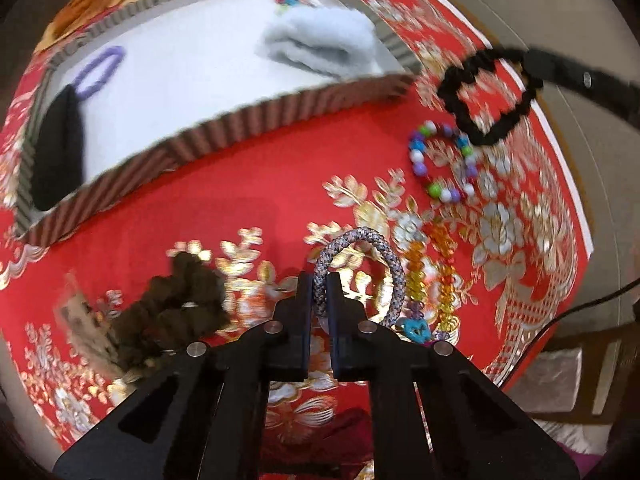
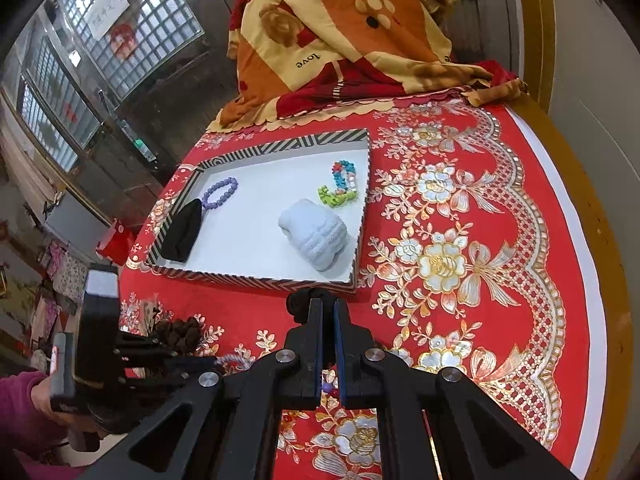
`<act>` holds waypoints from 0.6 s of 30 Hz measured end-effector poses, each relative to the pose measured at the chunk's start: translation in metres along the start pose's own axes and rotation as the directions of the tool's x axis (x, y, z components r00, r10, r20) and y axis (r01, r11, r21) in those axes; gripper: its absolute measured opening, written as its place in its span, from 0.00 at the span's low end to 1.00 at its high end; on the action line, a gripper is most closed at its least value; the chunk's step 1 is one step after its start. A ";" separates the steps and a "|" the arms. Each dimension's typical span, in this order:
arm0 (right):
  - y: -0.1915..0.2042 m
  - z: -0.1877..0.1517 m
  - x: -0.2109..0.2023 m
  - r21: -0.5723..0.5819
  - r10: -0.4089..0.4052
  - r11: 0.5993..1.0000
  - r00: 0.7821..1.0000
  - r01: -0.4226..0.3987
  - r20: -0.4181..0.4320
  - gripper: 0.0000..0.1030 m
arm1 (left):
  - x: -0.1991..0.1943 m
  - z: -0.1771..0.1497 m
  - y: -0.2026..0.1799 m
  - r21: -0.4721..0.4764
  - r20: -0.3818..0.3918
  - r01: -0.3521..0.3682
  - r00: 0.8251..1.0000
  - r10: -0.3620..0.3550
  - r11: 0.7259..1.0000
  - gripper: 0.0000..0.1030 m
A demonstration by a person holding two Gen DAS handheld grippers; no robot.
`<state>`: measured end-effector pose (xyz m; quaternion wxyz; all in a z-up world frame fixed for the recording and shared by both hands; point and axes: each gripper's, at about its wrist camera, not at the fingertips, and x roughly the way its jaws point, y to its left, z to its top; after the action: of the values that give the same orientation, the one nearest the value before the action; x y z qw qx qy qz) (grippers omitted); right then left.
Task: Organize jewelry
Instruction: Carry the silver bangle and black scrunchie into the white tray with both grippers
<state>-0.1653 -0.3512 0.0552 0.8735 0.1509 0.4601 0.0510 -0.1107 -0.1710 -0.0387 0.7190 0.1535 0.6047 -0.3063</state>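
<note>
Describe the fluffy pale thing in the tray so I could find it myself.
Start at the shallow white tray with a striped rim on the red floral tablecloth. Near its right front corner lies a soft, pale blue ribbed scrunchie, bunched into a plump roll. It is the only fluffy light item; its neighbours are beaded bracelets and a black fabric piece.

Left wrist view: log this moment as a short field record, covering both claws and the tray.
left claw: shut on braided ring
right claw: shut on black scrunchie
tray: striped rim, white floor, on red cloth
in tray: purple bracelet, black pouch, blue towel, bead bracelet
loose on cloth: pastel bead bracelet, amber beads, brown scrunchie
</note>
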 end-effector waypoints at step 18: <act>0.044 0.050 0.024 -0.089 0.041 0.995 0.999 -0.042 -0.005 0.05 | -0.076 0.039 0.087 -0.200 0.155 -0.138 0.973 0.170 0.970 0.06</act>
<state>-0.1083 -0.3149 0.0768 0.8773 0.1213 0.4557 0.0898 -0.0320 -0.1077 0.0303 0.8012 0.1047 0.5531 -0.2030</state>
